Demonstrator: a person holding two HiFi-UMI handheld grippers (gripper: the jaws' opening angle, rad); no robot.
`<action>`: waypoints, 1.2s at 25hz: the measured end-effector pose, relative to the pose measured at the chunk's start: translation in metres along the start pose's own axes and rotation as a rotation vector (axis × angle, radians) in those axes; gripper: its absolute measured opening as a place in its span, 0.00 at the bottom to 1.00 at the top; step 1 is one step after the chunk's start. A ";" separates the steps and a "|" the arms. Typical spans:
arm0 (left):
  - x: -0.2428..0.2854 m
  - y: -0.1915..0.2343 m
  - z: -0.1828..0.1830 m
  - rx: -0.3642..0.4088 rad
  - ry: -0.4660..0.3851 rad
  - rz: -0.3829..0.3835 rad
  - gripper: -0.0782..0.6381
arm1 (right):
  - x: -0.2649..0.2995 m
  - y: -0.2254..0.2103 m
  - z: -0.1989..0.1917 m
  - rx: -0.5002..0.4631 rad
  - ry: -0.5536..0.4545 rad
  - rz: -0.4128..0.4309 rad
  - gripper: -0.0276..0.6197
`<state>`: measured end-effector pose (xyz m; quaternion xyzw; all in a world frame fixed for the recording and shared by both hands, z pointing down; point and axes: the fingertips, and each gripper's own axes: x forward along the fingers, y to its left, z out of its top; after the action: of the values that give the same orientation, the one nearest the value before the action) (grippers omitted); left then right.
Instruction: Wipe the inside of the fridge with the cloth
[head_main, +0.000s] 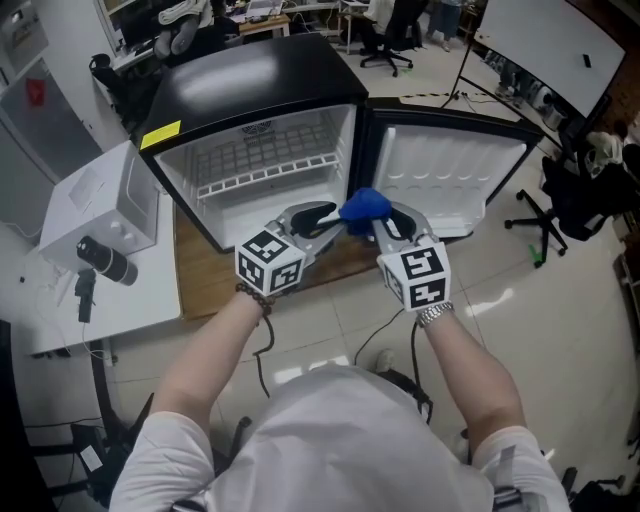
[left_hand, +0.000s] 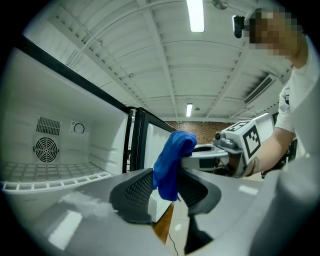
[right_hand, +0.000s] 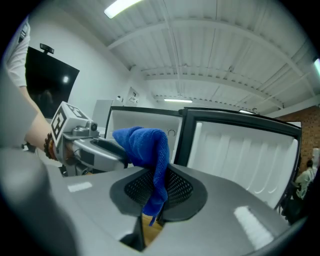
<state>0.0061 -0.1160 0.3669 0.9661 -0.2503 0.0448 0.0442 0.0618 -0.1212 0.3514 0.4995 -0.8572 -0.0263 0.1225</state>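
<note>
Near fridge (head_main: 245, 85) front | right gripper (head_main: 380, 224) pinches cloth (head_main: 364, 206) | left gripper (head_main: 330, 216) spread around it | looks like handover before wiping

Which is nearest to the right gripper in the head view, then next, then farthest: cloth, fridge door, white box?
1. Cloth, clamped in the right gripper.
2. Fridge door, open, just beyond on the right.
3. White box, far left.
</note>
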 end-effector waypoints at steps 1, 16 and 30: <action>0.004 0.001 -0.003 -0.008 0.004 0.014 0.32 | -0.002 -0.008 0.001 0.008 -0.002 -0.017 0.11; 0.103 0.006 -0.086 -0.082 0.211 0.324 0.33 | 0.000 -0.090 0.035 0.024 -0.018 -0.073 0.11; 0.138 0.039 -0.135 -0.193 0.329 0.504 0.34 | 0.032 -0.104 0.071 0.024 -0.025 -0.028 0.11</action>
<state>0.0980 -0.2017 0.5186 0.8449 -0.4743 0.1860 0.1630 0.1184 -0.2060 0.2714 0.5125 -0.8518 -0.0240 0.1056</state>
